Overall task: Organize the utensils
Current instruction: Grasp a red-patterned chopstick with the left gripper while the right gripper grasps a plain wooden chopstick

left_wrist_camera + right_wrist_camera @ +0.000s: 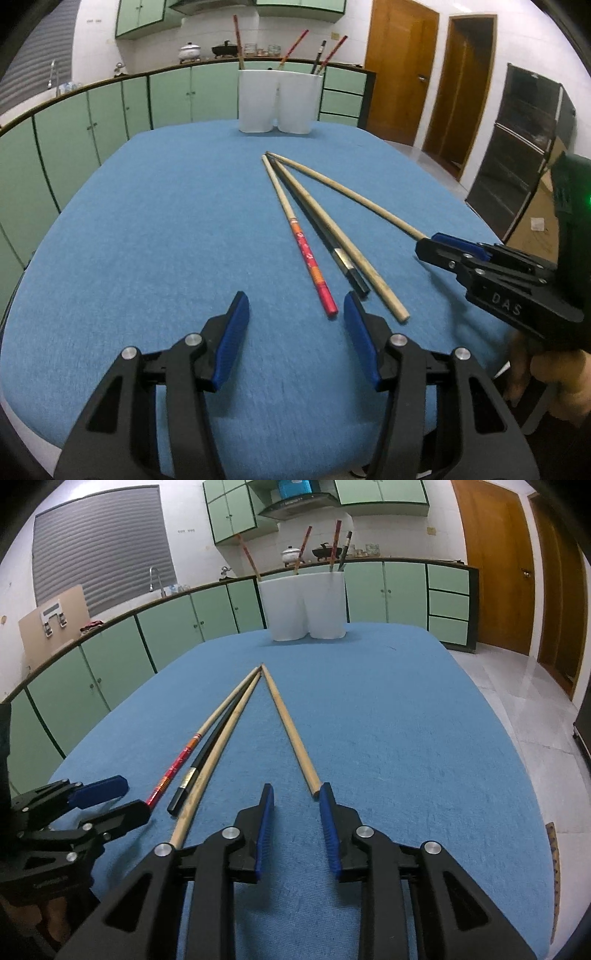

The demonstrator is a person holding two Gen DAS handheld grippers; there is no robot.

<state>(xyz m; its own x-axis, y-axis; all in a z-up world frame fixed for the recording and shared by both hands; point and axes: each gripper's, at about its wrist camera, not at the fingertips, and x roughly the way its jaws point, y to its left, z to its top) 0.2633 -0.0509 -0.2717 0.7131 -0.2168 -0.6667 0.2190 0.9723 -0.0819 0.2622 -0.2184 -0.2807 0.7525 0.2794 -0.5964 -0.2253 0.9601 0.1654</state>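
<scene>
Left wrist view: our left gripper (295, 308) hangs over the blue cloth-covered table (147, 221), jaws open and empty. Just ahead lie the red-and-orange patterned chopstick (308, 254), the black chopstick with a metal band (325, 236) and a plain pale wooden chopstick (343, 243), fanned from touching tips. Rightward, a second pale wooden chopstick (347, 192) ends at our right gripper (295, 794), whose jaws stand apart, one pad beside its end. Beyond stands the white two-lobed utensil holder (277, 101).
</scene>
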